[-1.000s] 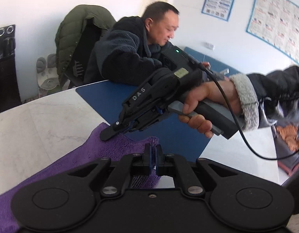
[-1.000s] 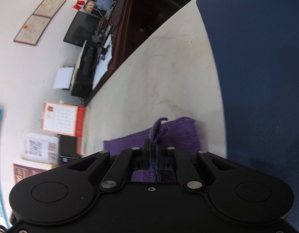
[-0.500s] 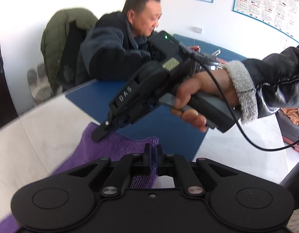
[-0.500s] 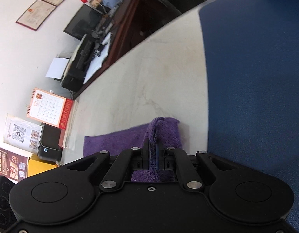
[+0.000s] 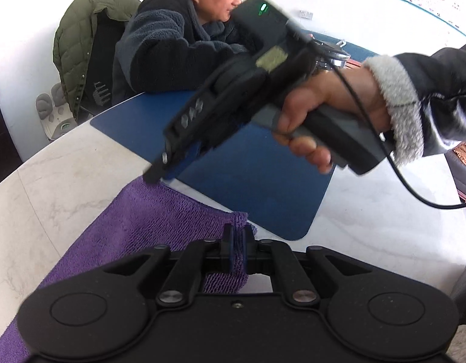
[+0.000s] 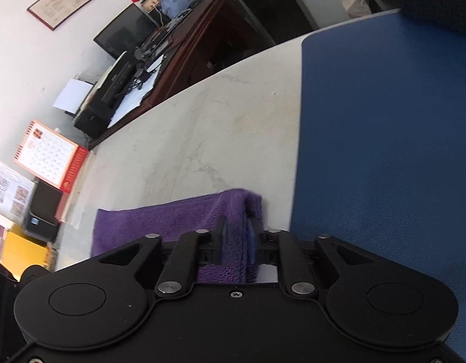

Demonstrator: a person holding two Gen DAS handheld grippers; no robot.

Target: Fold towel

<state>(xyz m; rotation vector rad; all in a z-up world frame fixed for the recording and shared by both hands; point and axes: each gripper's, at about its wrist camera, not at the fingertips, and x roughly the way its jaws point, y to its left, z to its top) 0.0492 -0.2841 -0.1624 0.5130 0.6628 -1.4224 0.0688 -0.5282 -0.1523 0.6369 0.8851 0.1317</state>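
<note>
Now, left wrist view: purple terry-cloth towel [image 5: 160, 220] laid flat on pale marble worktop [image 5: 51, 181], long axis running away toward lower left; near corner pinched by closed left hand-held gripper [image 5: 237, 242]. Right wrist view: right hand-held gripper [image 6: 237, 236] jaws opening, far corner of towel [image 6: 172, 220] seen between them, being released.

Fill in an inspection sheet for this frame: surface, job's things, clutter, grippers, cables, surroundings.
Surface: pale marble-look table with a blue mat.
Job's things: purple towel lying beside the mat.
Clutter: nothing seen.
Grippers: left gripper shut on a towel corner; right gripper opening, towel between its jaws.
Cables: black cable hanging from the right gripper's handle.
Surroundings: seated person, green jacket on a chair, wall calendar.
</note>
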